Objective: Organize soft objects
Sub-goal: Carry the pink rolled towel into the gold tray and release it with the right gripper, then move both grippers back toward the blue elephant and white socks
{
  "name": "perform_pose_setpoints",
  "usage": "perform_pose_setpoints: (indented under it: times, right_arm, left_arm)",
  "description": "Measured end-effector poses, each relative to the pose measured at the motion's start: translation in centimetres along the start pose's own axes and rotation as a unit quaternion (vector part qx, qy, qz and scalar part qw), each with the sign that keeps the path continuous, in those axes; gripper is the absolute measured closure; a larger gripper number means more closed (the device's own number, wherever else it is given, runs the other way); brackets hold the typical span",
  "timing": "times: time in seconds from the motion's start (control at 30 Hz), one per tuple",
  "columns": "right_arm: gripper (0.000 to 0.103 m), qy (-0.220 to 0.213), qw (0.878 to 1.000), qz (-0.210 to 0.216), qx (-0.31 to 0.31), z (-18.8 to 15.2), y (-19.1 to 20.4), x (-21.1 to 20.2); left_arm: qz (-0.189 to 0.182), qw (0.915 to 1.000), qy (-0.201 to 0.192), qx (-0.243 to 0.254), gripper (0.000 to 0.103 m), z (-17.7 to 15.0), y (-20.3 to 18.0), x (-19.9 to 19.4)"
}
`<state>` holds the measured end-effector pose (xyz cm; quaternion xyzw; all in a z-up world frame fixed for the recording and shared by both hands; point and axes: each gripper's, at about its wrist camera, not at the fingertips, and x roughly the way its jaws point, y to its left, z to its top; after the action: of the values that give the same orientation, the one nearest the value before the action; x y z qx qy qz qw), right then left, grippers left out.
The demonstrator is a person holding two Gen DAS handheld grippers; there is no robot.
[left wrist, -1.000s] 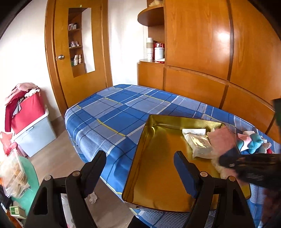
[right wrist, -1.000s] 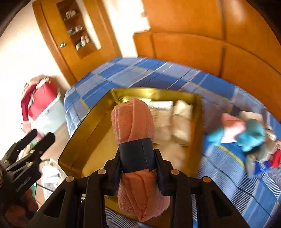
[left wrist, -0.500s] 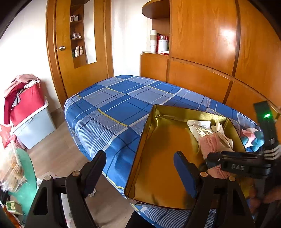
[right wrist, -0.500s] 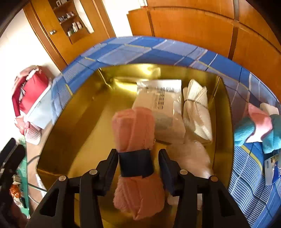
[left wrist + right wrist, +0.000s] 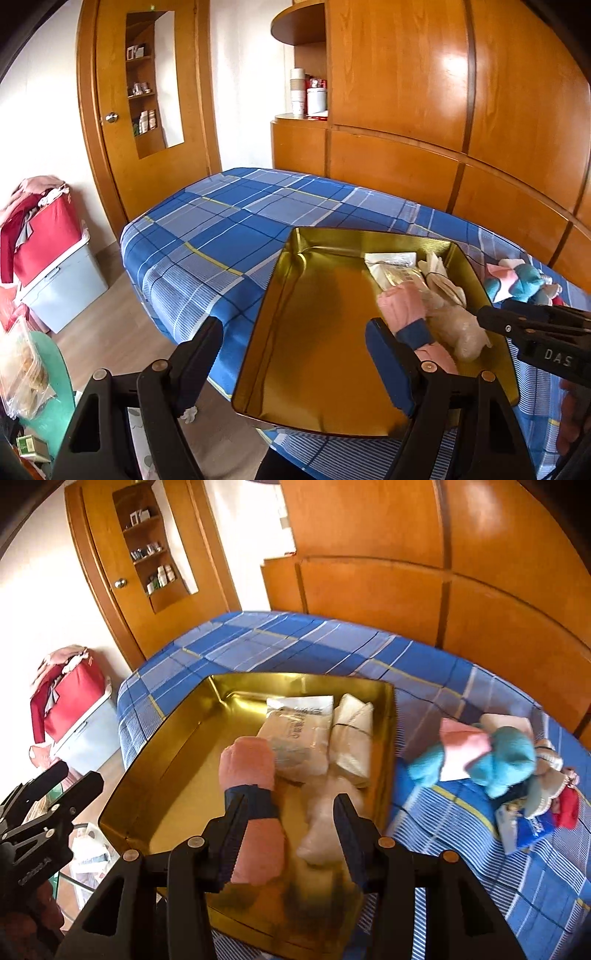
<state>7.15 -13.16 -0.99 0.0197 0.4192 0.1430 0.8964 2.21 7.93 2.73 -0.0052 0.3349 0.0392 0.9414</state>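
pink towel roll (image 5: 255, 797) in gold tray (image 5: 173, 746) beside right gripper (image 5: 291, 830) left finger (jaws apart, unclamped).

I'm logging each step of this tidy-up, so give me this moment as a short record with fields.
surface: blue plaid bedspread
container: gold metal tray on the bedspread
just placed: rolled pink towel with dark band, lying in the tray
also in tray: clear plastic packet, folded cream cloth, pale fluffy item
waiting: pile of pink and teal soft items on the bedspread beside the tray
right gripper: open, over the tray
left gripper: open, empty
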Motion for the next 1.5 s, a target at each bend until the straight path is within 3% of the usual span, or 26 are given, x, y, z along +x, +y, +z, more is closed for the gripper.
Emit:
perform_pose_setpoints:
  times: [0.4, 0.97, 1.17, 1.5]
  right_arm:
    - [0.055, -0.032, 0.999, -0.038, 0.012, -1.3, -3.7, -3.7]
    - [0.055, -0.060, 0.984, -0.149, 0.077, -3.4, -15.5, -9.4]
    - [0.055, -0.064, 0.972, -0.191, 0.124, -5.7, -20.5, -10.3]
    - [0.055, -0.075, 0.956, -0.177, 0.221, -7.4, -24.9, -11.0]
  left_arm:
    - [-0.018, 0.9993, -0.007, 0.033, 0.023, 0.4, -2.6, -0.8]
    - [-0.061, 0.9932, -0.009, 0.099, 0.023, 1.0, -8.9, -1.4]
    - [-0.104, 0.9871, 0.014, 0.121, 0.023, 1.5, -12.2, -0.6]
    - [-0.170, 0.9707, 0.051, 0.162, 0.023, 3.3, -18.9, 1.7]
